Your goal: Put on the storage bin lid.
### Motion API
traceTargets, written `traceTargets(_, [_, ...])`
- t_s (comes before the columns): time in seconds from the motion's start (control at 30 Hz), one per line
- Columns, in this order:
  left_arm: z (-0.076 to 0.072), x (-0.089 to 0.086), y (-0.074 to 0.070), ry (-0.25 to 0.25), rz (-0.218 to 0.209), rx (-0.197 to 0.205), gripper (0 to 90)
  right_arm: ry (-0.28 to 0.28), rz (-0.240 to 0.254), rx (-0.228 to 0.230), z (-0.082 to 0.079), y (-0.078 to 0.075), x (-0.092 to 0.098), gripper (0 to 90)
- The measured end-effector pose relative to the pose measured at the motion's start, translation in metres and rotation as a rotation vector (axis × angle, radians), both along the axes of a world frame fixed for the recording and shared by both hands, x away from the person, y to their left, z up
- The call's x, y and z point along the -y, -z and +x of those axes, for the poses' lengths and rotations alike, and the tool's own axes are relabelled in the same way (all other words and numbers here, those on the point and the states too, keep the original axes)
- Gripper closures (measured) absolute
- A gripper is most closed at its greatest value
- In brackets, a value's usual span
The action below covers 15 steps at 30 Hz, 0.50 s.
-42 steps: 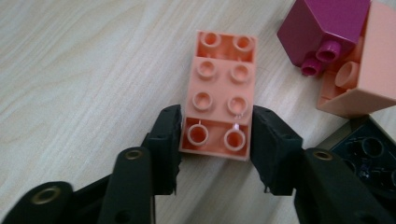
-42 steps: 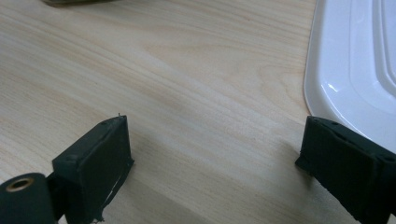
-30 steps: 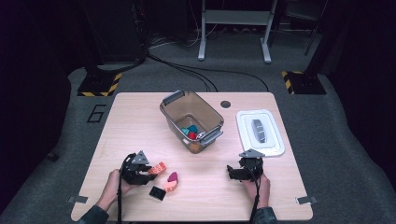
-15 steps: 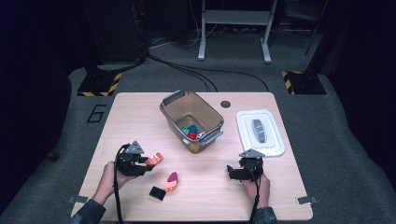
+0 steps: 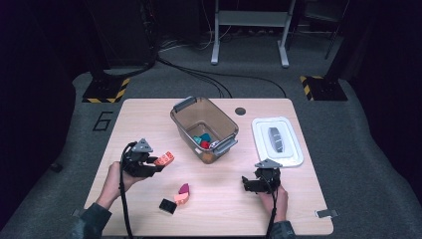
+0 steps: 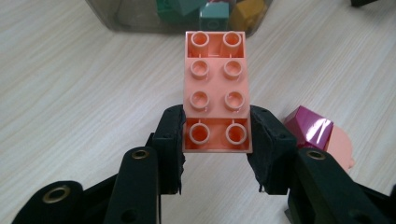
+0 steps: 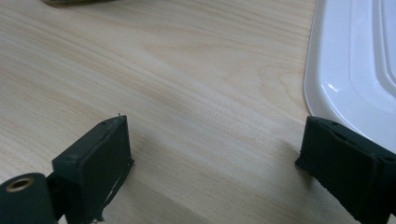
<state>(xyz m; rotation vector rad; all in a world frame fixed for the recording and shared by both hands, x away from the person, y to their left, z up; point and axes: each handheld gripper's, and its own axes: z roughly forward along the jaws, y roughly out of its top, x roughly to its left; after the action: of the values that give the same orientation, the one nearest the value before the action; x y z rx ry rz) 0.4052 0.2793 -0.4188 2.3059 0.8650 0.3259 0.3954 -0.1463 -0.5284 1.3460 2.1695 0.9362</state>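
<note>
My left gripper is shut on an orange studded brick, both pads clamped on its near end. It hangs above the table's left half, pointing toward the clear brown bin. The bin holds several coloured bricks. On the table below lie a magenta-and-pink piece and a small black brick. My right gripper rests low at the right front, open, with bare wood between its jaws.
A white bin lid lies flat at the right, close to my right gripper. A small dark round hole sits near the table's far edge. Cables and a metal stand are on the floor beyond.
My left gripper has lifted the orange brick off the table and carried it away from the pink piece and black brick. The right gripper has stayed put.
</note>
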Motion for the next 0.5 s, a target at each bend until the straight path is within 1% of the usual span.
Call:
traceTargets(0.1, [0.002,0.002,-0.008,0.003,0.001,0.007,58.8,0.0,0.0,0.0,0.0,0.0,0.0,7.7])
traceTargets(0.13, [0.002,0.002,-0.008,0.003,0.001,0.007,58.8,0.0,0.0,0.0,0.0,0.0,0.0,7.7])
traceTargets(0.17, [0.003,0.003,-0.012,0.004,0.006,0.016,58.8,0.0,0.0,0.0,0.0,0.0,0.0,7.7])
traceTargets(0.27, [0.007,0.005,-0.022,0.015,0.009,0.017,58.8,0.0,0.0,0.0,0.0,0.0,0.0,7.7])
traceTargets(0.33, [0.008,0.006,-0.024,0.012,0.006,0.024,58.8,0.0,0.0,0.0,0.0,0.0,0.0,7.7])
traceTargets(0.4, [0.011,0.011,-0.033,0.02,0.008,0.034,58.9,0.0,0.0,0.0,0.0,0.0,0.0,7.7])
traceTargets(0.43, [0.011,0.011,-0.033,0.02,0.008,0.034,58.8,0.0,0.0,0.0,0.0,0.0,0.0,7.7])
traceTargets(0.5, [0.014,0.017,-0.041,0.03,0.014,0.038,58.9,0.0,0.0,0.0,0.0,0.0,0.0,7.7])
